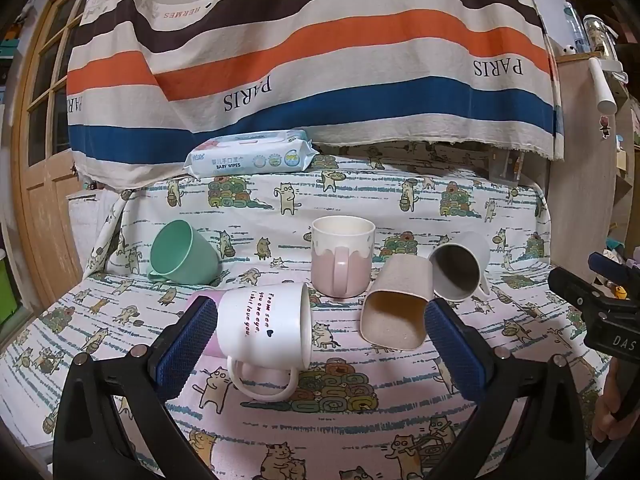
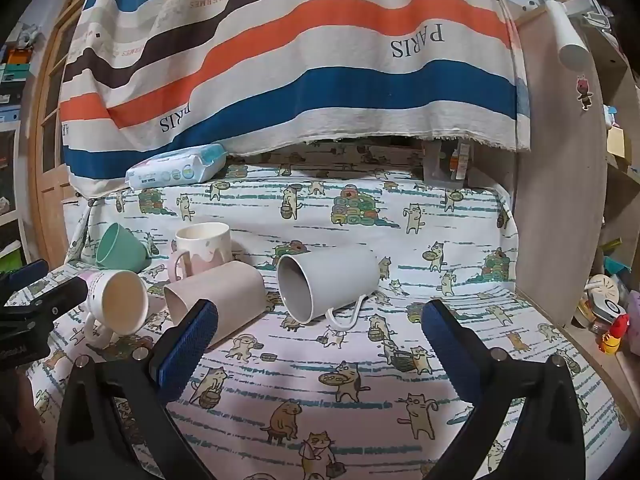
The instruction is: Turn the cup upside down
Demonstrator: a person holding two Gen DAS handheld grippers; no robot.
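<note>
Cotton cat-print tablecloth under striped drape, both grippers' fingers wide, empty.

Cat-print cloth covers surface; five cups lie on it: four tipped, pink mug upright; baby wipes pack at back.

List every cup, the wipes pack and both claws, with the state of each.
Green cup: on its side, mouth toward camera.
Pink mug: upright, handle forward.
White mug with red text: on its side, mouth to the right.
Beige cup: on its side.
Grey mug: on its side, handle on the cloth.
Baby wipes pack: lid closed.
Left claw: open, empty.
Right claw: open, empty.
</note>
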